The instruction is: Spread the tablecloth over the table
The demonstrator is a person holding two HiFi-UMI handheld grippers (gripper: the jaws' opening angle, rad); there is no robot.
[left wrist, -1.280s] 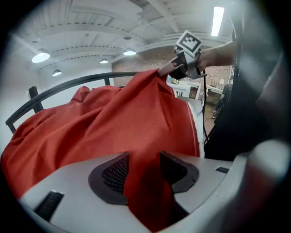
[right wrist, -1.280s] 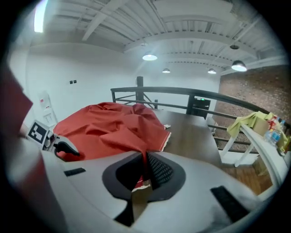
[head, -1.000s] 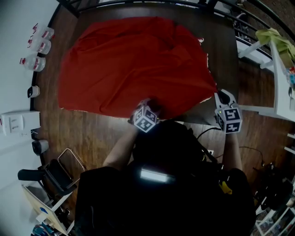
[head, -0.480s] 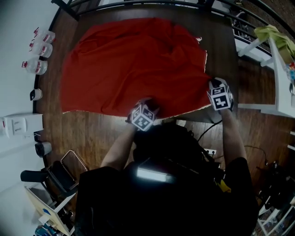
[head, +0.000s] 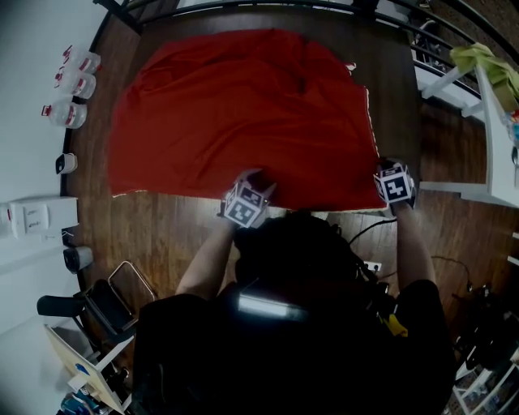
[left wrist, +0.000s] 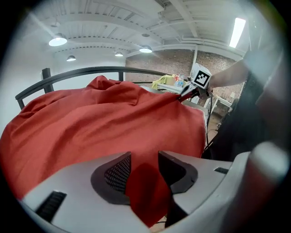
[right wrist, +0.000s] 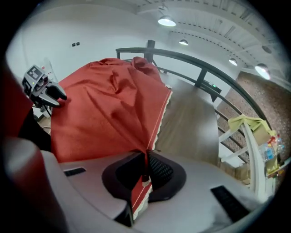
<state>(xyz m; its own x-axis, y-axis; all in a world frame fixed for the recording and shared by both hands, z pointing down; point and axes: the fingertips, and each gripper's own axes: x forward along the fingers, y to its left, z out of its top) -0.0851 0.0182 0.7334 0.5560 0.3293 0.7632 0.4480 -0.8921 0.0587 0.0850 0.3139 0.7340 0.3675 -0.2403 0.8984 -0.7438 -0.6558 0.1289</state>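
Note:
The red tablecloth [head: 243,113] covers most of the dark wooden table [head: 393,81], with soft folds near the far edge. My left gripper [head: 258,180] is at the cloth's near edge, and a bunched fold of red cloth [left wrist: 145,191] fills the gap between its jaws. Those jaws have just been closing on it. My right gripper [head: 383,166] is at the near right corner, shut on the cloth's corner with its pale trimmed hem [right wrist: 144,195]. A strip of bare table [right wrist: 191,118] shows to the right of the cloth. Each gripper appears in the other's view: the right gripper [left wrist: 191,93], the left gripper [right wrist: 47,91].
A black railing [head: 243,6] runs behind the table. Several bottles [head: 69,81] stand on the floor at the left, and a white box [head: 32,215] sits below them. A white shelf [head: 486,121] with a yellow-green cloth [head: 482,65] is at the right. Cables [head: 365,235] lie near my feet.
My right gripper has come down to the table's near right corner with the cloth corner, drawing the right hem straight and the cloth flatter. The left gripper has barely moved.

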